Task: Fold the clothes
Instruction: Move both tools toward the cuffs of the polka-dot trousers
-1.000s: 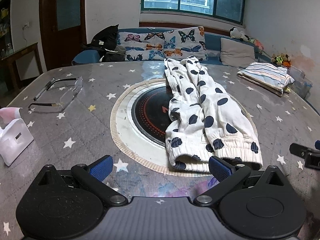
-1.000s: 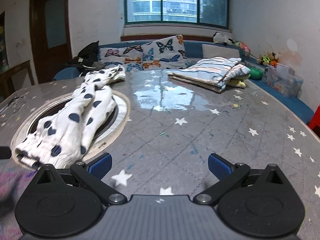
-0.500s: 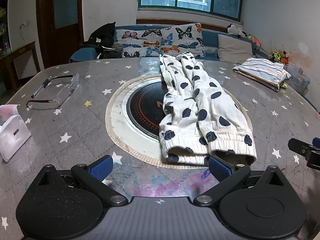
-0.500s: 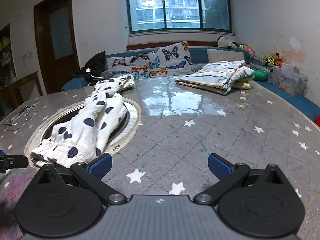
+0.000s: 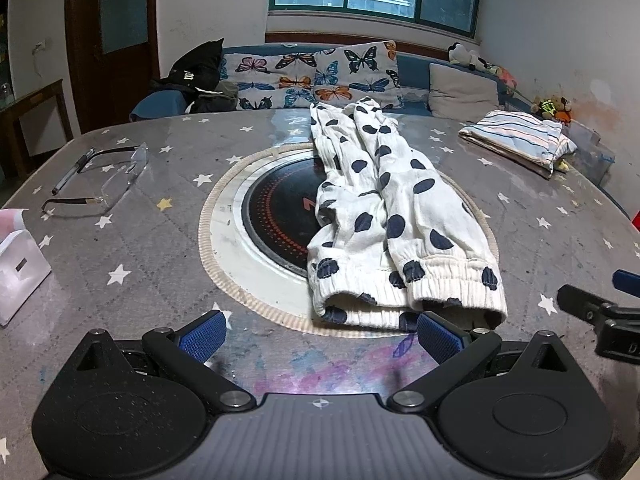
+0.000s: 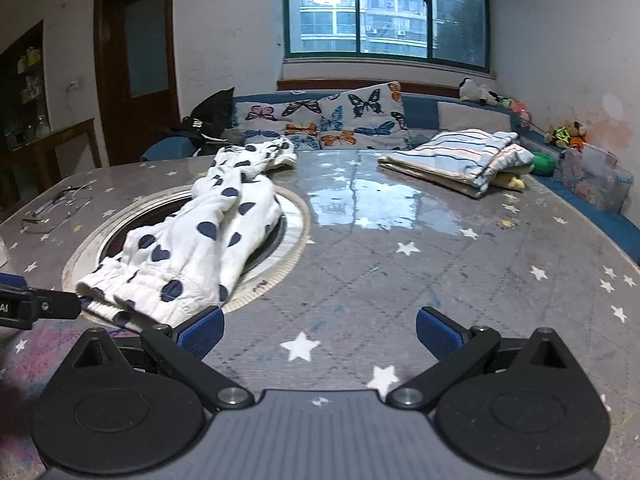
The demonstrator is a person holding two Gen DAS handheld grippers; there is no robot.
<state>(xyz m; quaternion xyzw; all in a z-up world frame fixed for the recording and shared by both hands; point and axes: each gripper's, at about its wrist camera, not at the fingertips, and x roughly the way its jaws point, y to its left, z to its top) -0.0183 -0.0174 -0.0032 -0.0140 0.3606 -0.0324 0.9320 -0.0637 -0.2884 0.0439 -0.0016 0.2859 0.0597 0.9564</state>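
Hovering low over the table [image 5: 120,240], the left gripper [image 5: 320,330] has its blue pads spread wide w/ nothing between them; the right pad sits just in front of the elastic waistband of the white polka-dot pants [image 5: 400,216]. The right gripper [image 6: 319,330] is likewise spread wide and empty, over bare star-print cloth, its left pad just beside the waistband corner of the pants [image 6: 200,236]. The pants lie lengthwise away from the grippers, doubled leg over leg, across the round inset cooktop [image 5: 276,216] at table centre, cuffs near the far edge. Far right: a folded striped garment [image 6: 456,160] on the table. Left side: glasses [image 5: 96,180], a pen [image 5: 72,172] and a white box [image 5: 18,276] at the edge. Behind the table, a bench w/ butterfly pillows [image 5: 316,76], under a window [image 6: 384,16].
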